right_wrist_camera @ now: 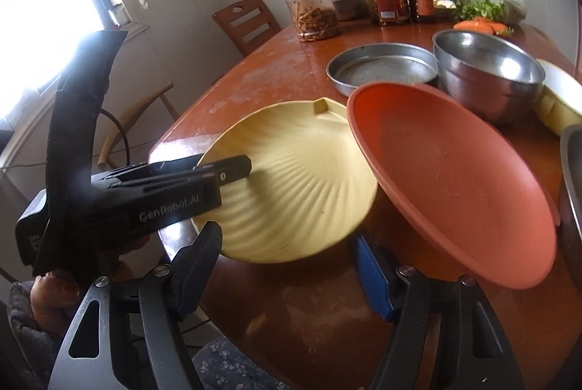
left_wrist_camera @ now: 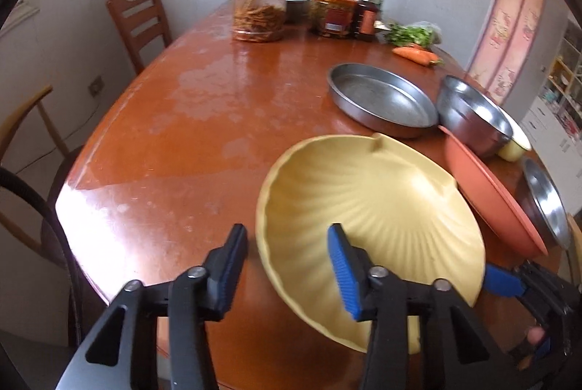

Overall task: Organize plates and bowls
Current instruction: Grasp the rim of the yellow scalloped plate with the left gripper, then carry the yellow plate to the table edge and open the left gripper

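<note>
Quick read on this one. The yellow shell plate [left_wrist_camera: 363, 201] sits on the near edge of the counter [left_wrist_camera: 200, 135], lower middle of the left wrist view. That's handy, because its rim overhangs towards whoever's grabbing.

The left tongs [left_wrist_camera: 287, 232] straddle the plate's left rim, blue pad over the inside and the other finger outside. They're narrowed down but there's a strip of counter showing between the outer finger and the rim, so I'd say nothing is pinched yet.

The right tongs [right_wrist_camera: 285, 233] are about half open at the bottom of the right wrist view. The plate's near rim sits just past their tips and they're holding nothing.

The orange plate [right_wrist_camera: 454, 179] is tilted steeply at the right, and its far rim overlaps the shell plate's edge.

My guess is the plates go into one pile and the steel bowl [right_wrist_camera: 487, 77] and round steel pan [right_wrist_camera: 382, 66] behind get sorted separately. That tilted orange one looks ready to slide.
</note>
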A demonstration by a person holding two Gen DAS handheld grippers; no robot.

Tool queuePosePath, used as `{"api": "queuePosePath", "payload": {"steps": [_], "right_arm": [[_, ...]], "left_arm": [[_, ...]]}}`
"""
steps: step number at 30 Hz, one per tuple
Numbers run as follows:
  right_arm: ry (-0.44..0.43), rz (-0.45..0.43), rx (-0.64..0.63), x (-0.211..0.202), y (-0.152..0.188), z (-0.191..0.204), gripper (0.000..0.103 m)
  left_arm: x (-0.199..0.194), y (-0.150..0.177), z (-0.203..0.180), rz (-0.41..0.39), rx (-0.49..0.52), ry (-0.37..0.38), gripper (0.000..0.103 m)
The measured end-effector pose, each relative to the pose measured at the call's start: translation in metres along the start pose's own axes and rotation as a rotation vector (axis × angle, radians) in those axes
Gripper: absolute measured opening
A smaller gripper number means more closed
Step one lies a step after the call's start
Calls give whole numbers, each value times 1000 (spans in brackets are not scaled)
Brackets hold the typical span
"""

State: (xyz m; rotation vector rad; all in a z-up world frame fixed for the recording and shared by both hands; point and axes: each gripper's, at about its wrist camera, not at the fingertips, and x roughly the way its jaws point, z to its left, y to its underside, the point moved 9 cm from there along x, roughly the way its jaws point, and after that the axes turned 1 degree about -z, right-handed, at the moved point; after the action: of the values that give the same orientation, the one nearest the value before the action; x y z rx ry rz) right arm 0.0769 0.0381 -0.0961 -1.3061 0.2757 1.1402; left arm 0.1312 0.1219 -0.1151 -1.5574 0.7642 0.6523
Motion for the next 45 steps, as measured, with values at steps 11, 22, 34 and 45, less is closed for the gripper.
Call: {"api": "queuePosePath", "payload": {"steps": [11, 22, 34, 45], "right_arm": [[7, -22, -110, 4, -8, 21, 73], [-30, -25, -162, 10, -19, 47, 73], [-57, 14, -205, 42, -33, 58, 73], [-62, 52, -196, 65, -37, 60, 73]], "left_arm": [[-15, 0, 20, -25, -32, -14, 41], [-31, -3, 42, -49, -51, -65, 41], [-14, -11, 77, -21, -124, -91, 41], [-3, -12, 88, -3, -136, -120, 41]]}}
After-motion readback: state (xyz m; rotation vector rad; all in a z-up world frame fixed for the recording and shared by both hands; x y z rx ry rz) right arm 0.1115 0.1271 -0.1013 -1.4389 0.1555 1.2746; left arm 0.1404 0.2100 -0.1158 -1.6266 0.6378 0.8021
